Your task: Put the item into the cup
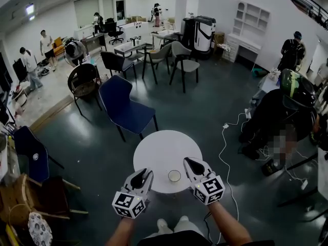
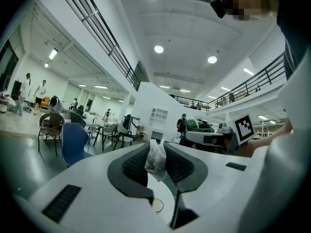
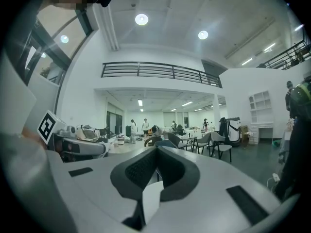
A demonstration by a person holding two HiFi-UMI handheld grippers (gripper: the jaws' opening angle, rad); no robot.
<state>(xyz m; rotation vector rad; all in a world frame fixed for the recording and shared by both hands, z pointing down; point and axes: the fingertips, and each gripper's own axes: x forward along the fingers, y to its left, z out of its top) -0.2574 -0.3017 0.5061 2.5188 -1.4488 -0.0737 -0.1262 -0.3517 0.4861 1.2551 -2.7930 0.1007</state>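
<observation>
The left claw (image 1: 140,174) is pinching a small clear packet (image 2: 156,160). In the left gripper view (image 2: 156,148) the packet stands upright between the ribbed black pads, its crumpled top poking up past the tips and something dark and grainy inside. Any print on it is too small to make out. From the head view this claw hangs at the near left edge of the round white tabletop (image 1: 156,146), with the packet hidden by the jaws. The cup (image 1: 174,176), small, pale and open-topped, stands on the tabletop close to its near edge, just beside the right claw (image 1: 190,162) and a little apart from the left one, so it sits between the two. The right claw is at the near right edge. In its own view (image 3: 156,150) the jaws are pressed together at the tips, with only a sliver of white tabletop showing through the gap lower down. Each claw carries a white cube (image 1: 129,204) printed with black square markers, which are block patterns rather than letters. One such marker (image 2: 244,126) also shows in the left gripper view. A blue chair (image 1: 125,106) stands on the floor beyond the far edge of the tabletop.
</observation>
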